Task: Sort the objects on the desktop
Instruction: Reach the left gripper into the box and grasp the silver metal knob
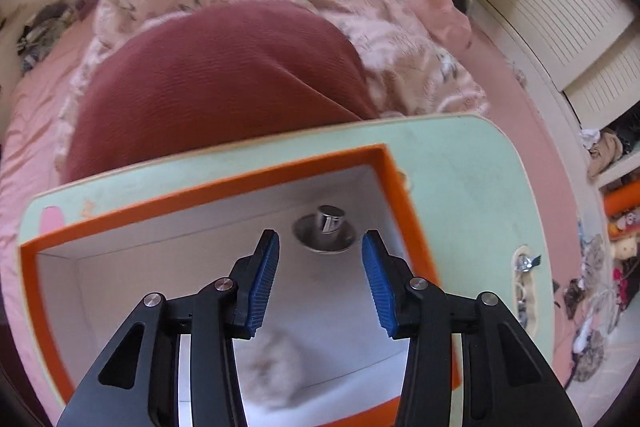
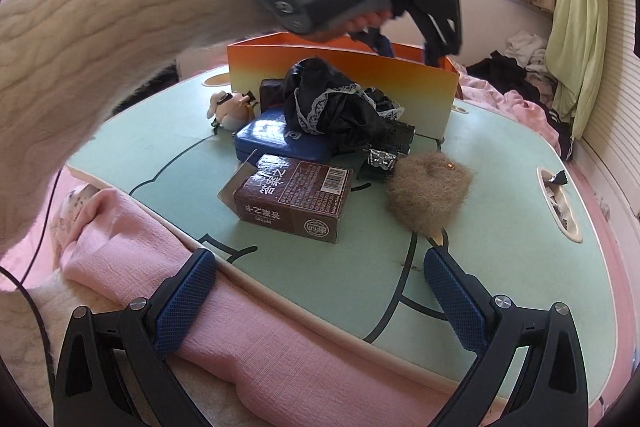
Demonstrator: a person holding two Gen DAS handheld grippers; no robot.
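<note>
The left tool (image 1: 320,247) hangs over the orange box (image 1: 404,195), its jaws apart and holding nothing; inside lie a small metal piece (image 1: 326,231) and a blurred fluffy ball (image 1: 272,367). The right tool (image 2: 320,279) sits at the desk's (image 2: 500,227) near edge, jaws wide apart, facing a brown carton (image 2: 292,203), a furry tuft (image 2: 428,195), a blue case (image 2: 276,139) and black lace cloth (image 2: 340,107)

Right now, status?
Left claw open over orange box, small metal piece inside. Right claw open, empty. Brown carton, fur ball unsorted.
</note>
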